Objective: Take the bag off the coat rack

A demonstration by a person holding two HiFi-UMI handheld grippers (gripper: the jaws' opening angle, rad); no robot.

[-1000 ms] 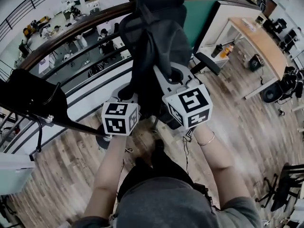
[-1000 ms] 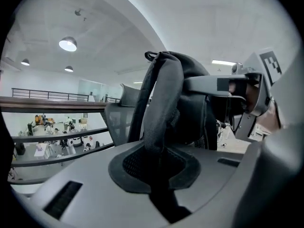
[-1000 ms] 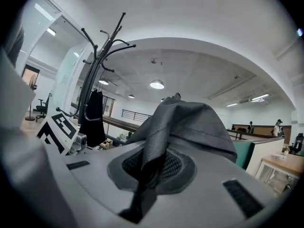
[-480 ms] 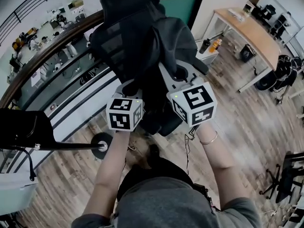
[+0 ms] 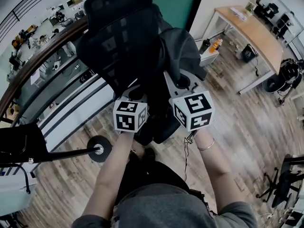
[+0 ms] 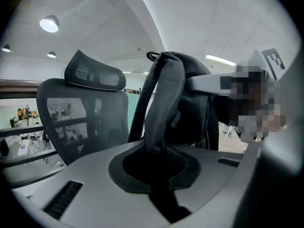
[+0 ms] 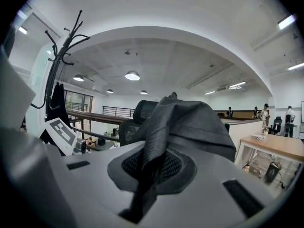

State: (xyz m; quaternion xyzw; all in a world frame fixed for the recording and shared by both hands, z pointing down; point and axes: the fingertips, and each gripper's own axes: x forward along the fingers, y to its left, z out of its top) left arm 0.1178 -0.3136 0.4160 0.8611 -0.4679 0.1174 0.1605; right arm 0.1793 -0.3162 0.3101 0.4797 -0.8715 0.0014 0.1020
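Both sets of fingers were clamped shut on the bag [image 5: 178, 53]: the left gripper [image 6: 159, 163] pinched a dark strap of it, and the right gripper [image 7: 145, 172] pinched a fold of its fabric. I saw the bag hanging from them, just beside the mesh office chair [image 5: 116, 32]. The coat rack [image 7: 54, 56] stood left of that chair, well apart from the bag.
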